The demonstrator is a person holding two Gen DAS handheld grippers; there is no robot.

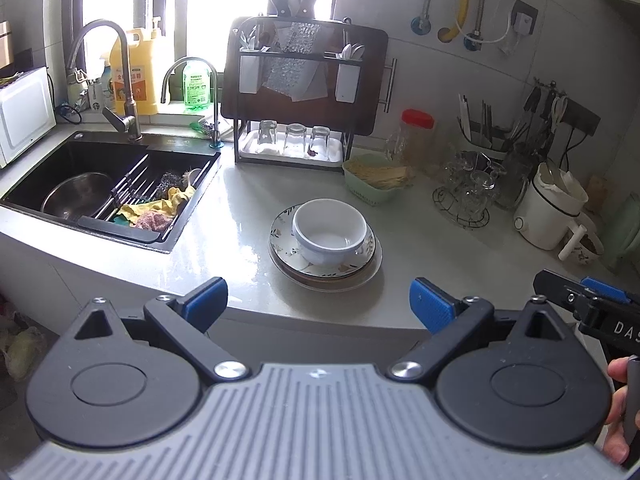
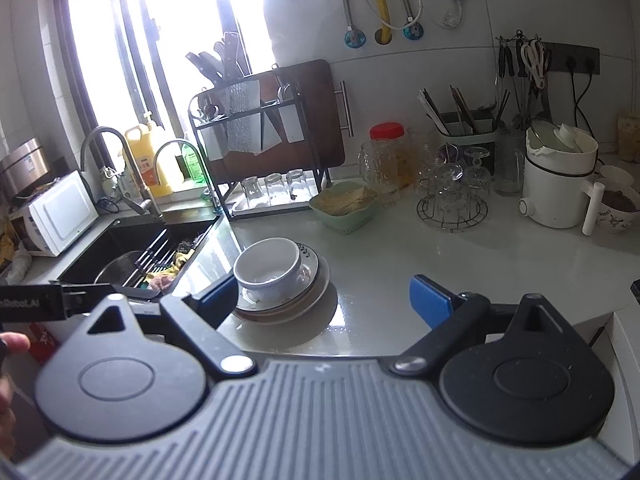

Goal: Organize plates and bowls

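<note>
Your left hand-held gripper (image 1: 318, 300) hangs with its blue pads spread wide and empty, short of the worktop (image 1: 240, 208) edge. Ahead, a white bowl (image 1: 329, 230) sits upright on stacked plates (image 1: 326, 268), with the dark sink (image 1: 120, 184) well to their left.

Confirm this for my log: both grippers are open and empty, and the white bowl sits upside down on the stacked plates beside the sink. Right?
Not quite. The white bowl sits upright, its hollow inside facing up, as the left wrist view shows. The rest holds: it rests on the stacked plates beside the sink, and the left gripper and right gripper are both open and empty.
</note>
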